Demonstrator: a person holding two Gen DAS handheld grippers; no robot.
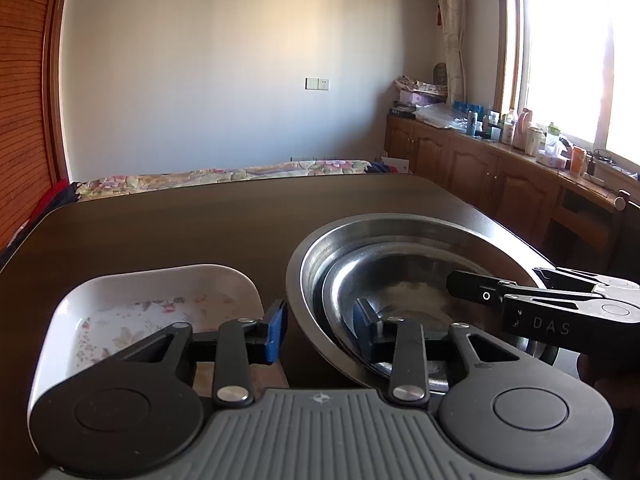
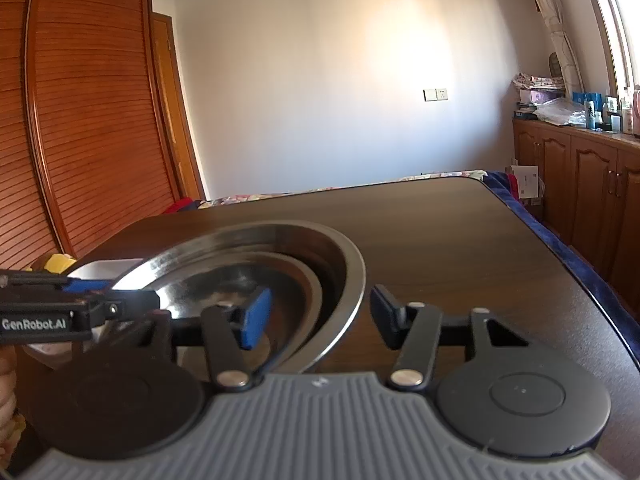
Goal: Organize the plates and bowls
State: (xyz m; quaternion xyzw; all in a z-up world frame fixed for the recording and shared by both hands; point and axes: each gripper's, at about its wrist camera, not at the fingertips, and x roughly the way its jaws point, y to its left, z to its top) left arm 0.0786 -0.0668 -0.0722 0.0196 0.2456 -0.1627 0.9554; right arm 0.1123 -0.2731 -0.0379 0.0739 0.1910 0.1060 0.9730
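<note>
A large steel bowl (image 1: 316,264) stands on the dark table (image 1: 180,232) with a smaller steel bowl (image 1: 400,280) nested inside it. A white rectangular dish (image 1: 160,292) with a flower print sits left of the bowls. My left gripper (image 1: 320,324) is open, its jaws straddling the near left rim of the large bowl, one finger inside and one outside. My right gripper (image 2: 320,316) is open and straddles the bowl's right rim (image 2: 356,280), its left finger inside the bowl. The right gripper also shows in the left wrist view (image 1: 520,304).
The table's far half (image 2: 440,220) is bare dark wood. Behind it is a bed with a floral cover (image 1: 224,172). Wooden cabinets (image 1: 480,168) with bottles and clutter run along the right wall under a window. A louvred wardrobe (image 2: 80,120) stands at left.
</note>
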